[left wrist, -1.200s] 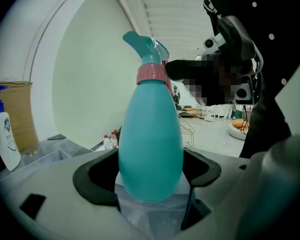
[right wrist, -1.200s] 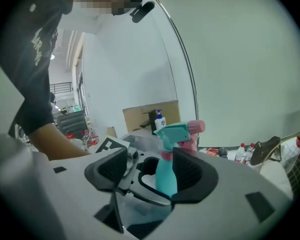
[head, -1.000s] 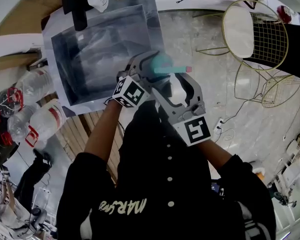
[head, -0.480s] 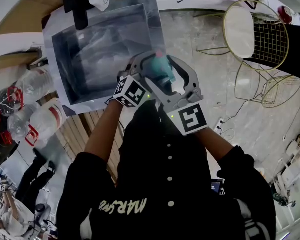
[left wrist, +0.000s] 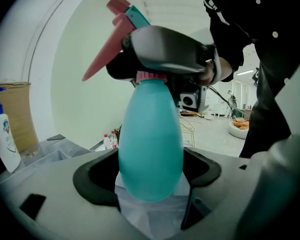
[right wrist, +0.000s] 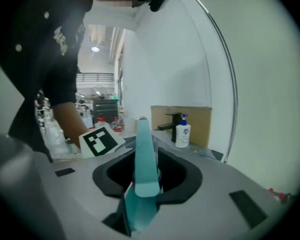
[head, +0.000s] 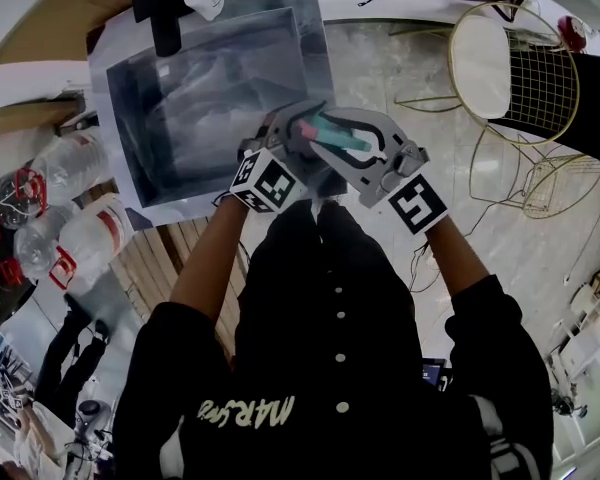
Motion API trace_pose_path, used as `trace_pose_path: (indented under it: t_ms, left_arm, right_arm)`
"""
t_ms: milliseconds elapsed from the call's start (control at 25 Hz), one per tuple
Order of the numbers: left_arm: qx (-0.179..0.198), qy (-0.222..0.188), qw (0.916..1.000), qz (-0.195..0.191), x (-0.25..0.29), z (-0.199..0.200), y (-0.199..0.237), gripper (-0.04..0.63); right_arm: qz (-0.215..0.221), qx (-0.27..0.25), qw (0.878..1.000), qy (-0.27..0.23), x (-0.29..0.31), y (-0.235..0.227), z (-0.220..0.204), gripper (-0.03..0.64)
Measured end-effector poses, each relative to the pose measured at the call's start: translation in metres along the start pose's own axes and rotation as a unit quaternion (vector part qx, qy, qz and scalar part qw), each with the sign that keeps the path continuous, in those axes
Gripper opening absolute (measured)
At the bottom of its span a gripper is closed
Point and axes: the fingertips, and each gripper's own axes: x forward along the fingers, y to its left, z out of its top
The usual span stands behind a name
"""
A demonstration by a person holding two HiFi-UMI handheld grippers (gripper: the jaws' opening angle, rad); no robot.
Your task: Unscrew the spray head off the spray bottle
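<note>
Left gripper view: your left gripper (left wrist: 151, 184) clamps the spray bottle (left wrist: 150, 129) as anchor; your right gripper (right wrist: 146, 186), jaws just closing, pinches the spray head (right wrist: 142, 151) to twist.

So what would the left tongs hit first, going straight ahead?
The teal spray bottle, already clamped in the left tongs; higher up, the right tongs have just been closing on its spray head. Depth beyond unclear.

Bright, even indoor light; strong fisheye bending, dark vignetted corners, close foreground slightly soft.
</note>
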Motion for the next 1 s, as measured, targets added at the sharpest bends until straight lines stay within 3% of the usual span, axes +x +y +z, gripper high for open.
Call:
trace_pose_path:
  t_ms: [80,160,320,360,440,480,600,760,840,1000]
  left_arm:
    - [0.001,-0.001,1.0,-0.002,0.001,0.0,0.0,0.396]
    - [0.002,0.0,1.0,-0.004,0.002,0.001,0.0,0.397]
    - [0.002,0.003,1.0,-0.006,0.002,0.0,0.0,0.397]
    - [0.001,0.003,1.0,-0.005,0.002,0.0,0.0,0.397]
    - [0.0,0.003,1.0,-0.005,0.002,0.001,0.0,0.396]
    - [0.0,0.003,1.0,-0.005,0.002,0.001,0.0,0.397]
    - [0.001,0.002,1.0,-0.005,0.001,0.001,0.001,0.397]
    - [-0.001,0.0,1.0,-0.004,0.002,0.001,0.001,0.396]
    - [-0.002,0.0,1.0,-0.004,0.001,0.001,0.001,0.397]
    - [-0.003,0.001,1.0,-0.004,0.001,0.001,0.001,0.396]
  right_arm:
    - [0.064,0.003,0.998,0.001,-0.003,0.006,-0.004,0.137]
    - [0.101,-0.006,0.995,0.01,-0.006,0.01,-0.007,0.137]
    - [0.106,-0.005,0.994,0.026,-0.005,0.009,-0.011,0.143]
    - [0.096,0.0,0.995,0.034,-0.006,0.008,-0.013,0.16]
    - [0.073,0.014,0.996,0.041,-0.011,0.005,-0.013,0.28]
    - [0.054,0.028,0.998,0.033,-0.016,0.001,-0.01,0.3]
    - [-0.059,0.101,0.992,-0.04,-0.039,-0.014,0.014,0.313]
    - [-0.183,0.154,0.971,-0.025,-0.071,-0.007,0.005,0.313]
    - [-0.197,0.17,0.965,-0.016,-0.071,0.01,0.002,0.313]
    - [-0.165,0.149,0.975,0.025,-0.05,0.035,0.001,0.316]
